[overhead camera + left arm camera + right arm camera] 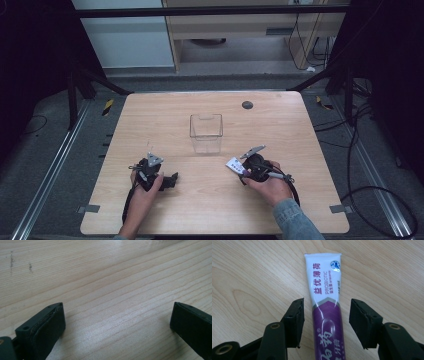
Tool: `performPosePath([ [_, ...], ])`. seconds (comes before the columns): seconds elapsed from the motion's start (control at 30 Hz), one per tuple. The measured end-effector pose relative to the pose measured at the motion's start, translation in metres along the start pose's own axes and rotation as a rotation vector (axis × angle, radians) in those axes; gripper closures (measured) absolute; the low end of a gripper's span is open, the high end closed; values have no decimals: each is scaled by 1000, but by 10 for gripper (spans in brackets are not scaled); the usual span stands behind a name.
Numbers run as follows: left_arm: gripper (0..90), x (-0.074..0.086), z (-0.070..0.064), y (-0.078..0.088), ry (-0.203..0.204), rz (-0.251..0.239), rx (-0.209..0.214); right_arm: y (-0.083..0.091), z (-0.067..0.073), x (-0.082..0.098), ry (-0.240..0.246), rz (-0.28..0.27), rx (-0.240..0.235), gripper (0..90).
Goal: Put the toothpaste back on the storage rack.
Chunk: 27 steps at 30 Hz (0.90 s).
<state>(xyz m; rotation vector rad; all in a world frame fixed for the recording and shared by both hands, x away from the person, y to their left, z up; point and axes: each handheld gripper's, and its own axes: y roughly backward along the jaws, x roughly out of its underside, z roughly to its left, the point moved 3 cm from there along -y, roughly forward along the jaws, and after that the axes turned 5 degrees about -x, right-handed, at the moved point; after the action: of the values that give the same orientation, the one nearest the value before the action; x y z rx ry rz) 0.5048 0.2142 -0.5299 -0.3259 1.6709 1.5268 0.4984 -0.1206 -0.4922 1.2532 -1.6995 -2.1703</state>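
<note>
While my right gripper (325,322) rests low on the table (200,210), its jaws stand apart on either side of a toothpaste tube (325,305) and touch neither flank. The right gripper view gives the detail: the tube lies flat, white at its crimped far end, purple toward me, with "PROBIOTIC" printed along it. From the high view that same tube (235,165) is just a small white scrap poking out ahead of my right gripper (250,167) and right hand (270,185).

My left gripper (117,322) is released too, jaws wide over bare wood grain, nothing between them. The high view places it (172,179) at the near left of the table, my left hand (145,192) around it.

Farther out, a clear plastic box (206,132) stands upright mid-table, well apart from both grippers. A dark round disc (247,105) sits near the far edge.
</note>
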Motion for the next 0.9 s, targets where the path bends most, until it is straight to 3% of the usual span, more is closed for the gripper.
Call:
performPosePath([
  [0.4, 0, 0, 0, 0, 1, -1, 1, -9, -5, -6, -27, 47, -22, 459],
  [0.9, 0, 0, 0, 0, 2, -2, 1, -17, -5, -9, -24, 78, -35, 501],
])
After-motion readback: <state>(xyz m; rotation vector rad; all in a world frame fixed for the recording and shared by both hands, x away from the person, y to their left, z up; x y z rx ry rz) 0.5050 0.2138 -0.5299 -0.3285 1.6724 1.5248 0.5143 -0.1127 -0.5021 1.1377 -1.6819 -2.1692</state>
